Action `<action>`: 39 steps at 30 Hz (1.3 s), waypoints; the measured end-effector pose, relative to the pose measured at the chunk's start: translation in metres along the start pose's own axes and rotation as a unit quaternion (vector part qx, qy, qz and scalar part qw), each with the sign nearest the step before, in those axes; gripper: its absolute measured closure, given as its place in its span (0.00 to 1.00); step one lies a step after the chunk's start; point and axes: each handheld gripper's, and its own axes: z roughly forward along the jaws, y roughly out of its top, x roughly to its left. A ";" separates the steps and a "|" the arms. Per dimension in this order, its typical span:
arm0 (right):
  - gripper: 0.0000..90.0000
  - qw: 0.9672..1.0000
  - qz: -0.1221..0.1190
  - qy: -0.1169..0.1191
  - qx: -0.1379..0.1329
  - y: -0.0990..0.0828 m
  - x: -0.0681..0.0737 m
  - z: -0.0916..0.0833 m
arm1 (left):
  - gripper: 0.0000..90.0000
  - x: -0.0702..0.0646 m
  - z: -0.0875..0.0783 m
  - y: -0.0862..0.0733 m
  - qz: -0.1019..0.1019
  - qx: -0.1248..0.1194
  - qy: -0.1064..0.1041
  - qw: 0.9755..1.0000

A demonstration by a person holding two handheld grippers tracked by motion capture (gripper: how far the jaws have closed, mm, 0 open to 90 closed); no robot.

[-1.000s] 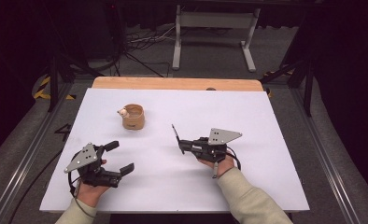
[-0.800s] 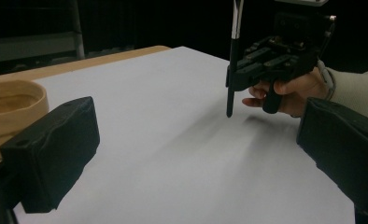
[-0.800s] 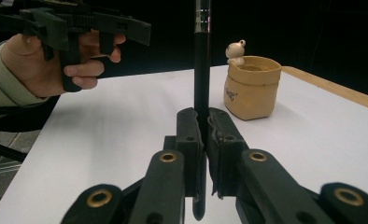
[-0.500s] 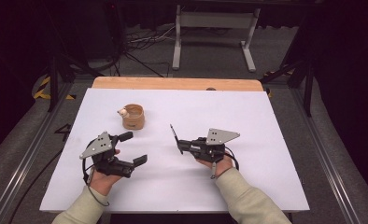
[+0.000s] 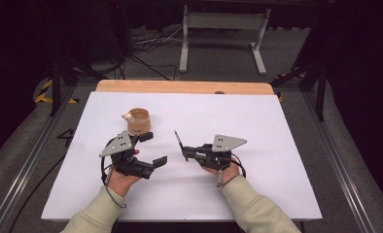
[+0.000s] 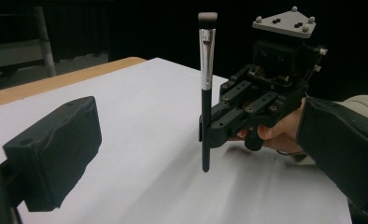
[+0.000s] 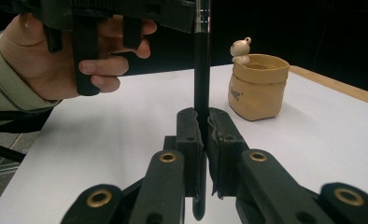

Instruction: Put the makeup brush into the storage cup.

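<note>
The right hand-held gripper [image 5: 183,151], just right of centre in the high view, is clenched on the black handle of a makeup brush [image 6: 205,88], which stands nearly upright with its bristles on top and its butt end hanging just above the white counter [image 5: 277,145]. In the right gripper view the two pads pinch the handle low down, so most of the brush stands free above the grip. The left hand-held gripper [image 5: 149,148], left of centre in the high view, has its jaws released and spread wide, with nothing between them, and it sits near the brush but apart from it. The small tan pouch-shaped pot [image 5: 139,122] with a little figure on its rim stands upper left of centre, just beyond the left hand-held gripper. The step in hand looks like a handover of the brush or a lift toward the pot. To do it well, the left jaws should close on the handle above the right pads, squarely across it, before the right grip lets go; keeping the brush upright avoids a slip.
</note>
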 end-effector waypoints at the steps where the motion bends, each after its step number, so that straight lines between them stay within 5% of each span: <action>1: 0.93 1.000 -0.001 0.000 0.000 0.000 0.000 0.000 | 0.01 0.000 0.002 0.001 0.001 0.000 -0.001 1.000; 8: 0.93 1.000 0.001 0.000 0.002 -0.002 0.000 0.001 | 0.09 -0.001 0.014 0.004 0.011 -0.001 -0.010 1.000; 21: 0.93 1.000 0.002 0.006 0.000 -0.007 0.003 0.007 | 0.43 -0.002 0.031 0.000 0.024 0.006 -0.037 0.999; 39: 0.93 1.000 0.001 0.011 0.007 -0.007 0.007 0.011 | 0.89 -0.002 0.034 -0.002 0.032 0.017 -0.016 0.999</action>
